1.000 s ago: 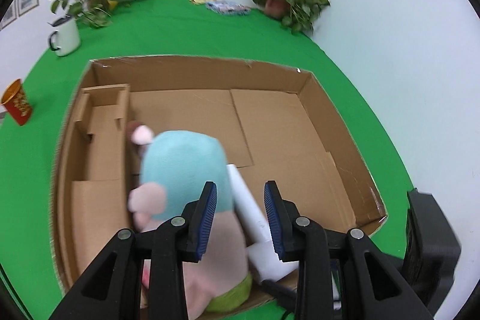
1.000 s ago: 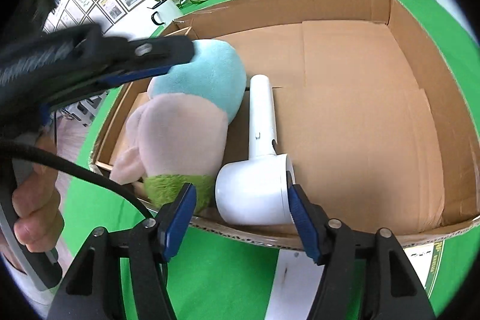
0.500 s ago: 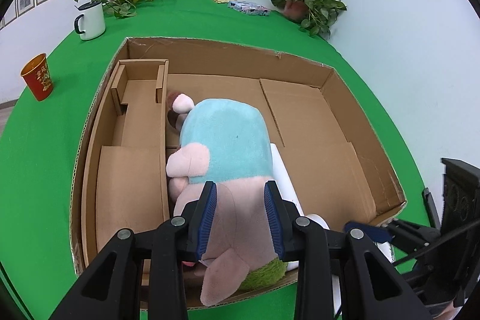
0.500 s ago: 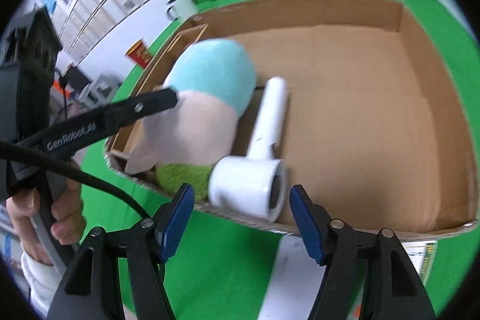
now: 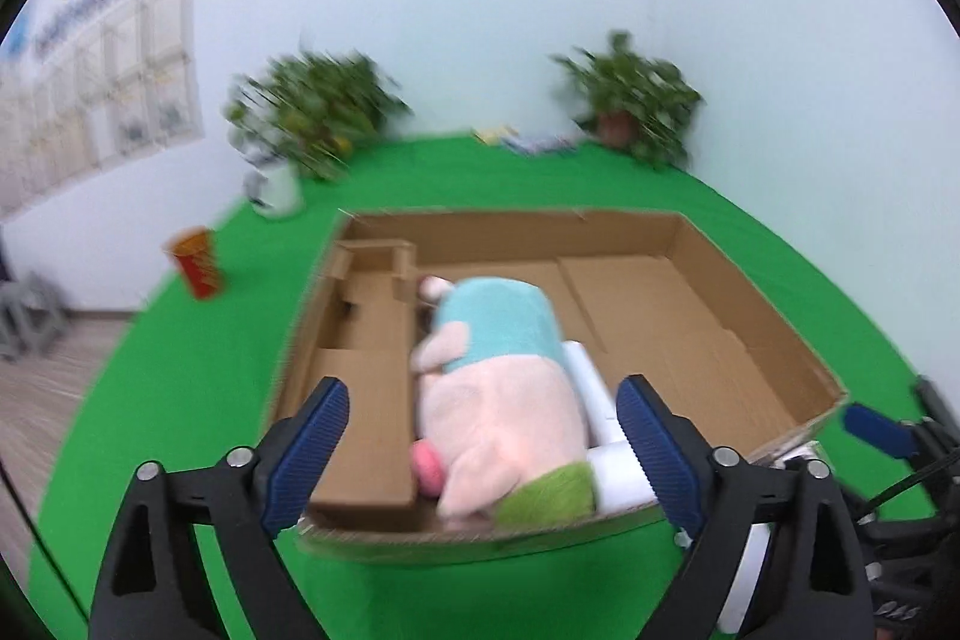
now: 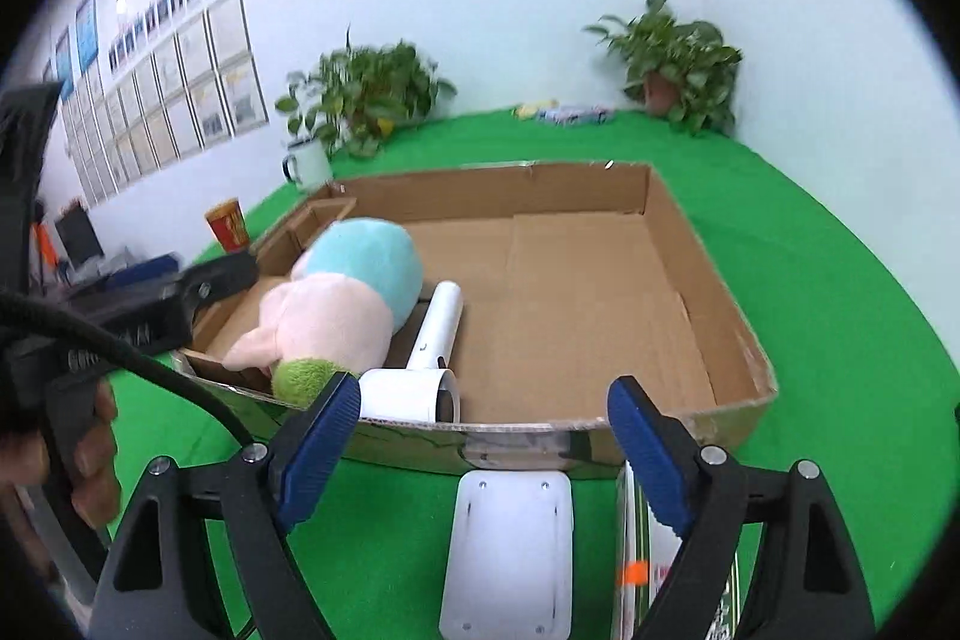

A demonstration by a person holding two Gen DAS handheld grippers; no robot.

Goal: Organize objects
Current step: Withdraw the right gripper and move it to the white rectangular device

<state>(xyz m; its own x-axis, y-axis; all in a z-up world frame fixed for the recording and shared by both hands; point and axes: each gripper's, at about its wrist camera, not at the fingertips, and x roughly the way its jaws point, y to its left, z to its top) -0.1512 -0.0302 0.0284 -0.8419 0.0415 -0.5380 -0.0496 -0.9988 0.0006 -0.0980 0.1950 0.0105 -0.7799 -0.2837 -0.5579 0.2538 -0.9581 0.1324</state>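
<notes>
Plush toy (image 5: 504,376) beside white dryer (image 6: 432,352).

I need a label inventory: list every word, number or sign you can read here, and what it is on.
None reads clearly.
Red cup: yellow print, too small.
Wall sheets: too small.
Packet by the right gripper: tiny print, mostly hidden.
Left gripper: lettering blurred.
Hair dryer handle: a small unreadable mark.

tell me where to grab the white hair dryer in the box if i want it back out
Take the hair dryer by its straight handle, coming from above with the fingers across it. The handle is a slim cylinder lying flat, bare on the open side of the cardboard box. The plush toy crowds its other side, and the barrel looks too wide.
</notes>
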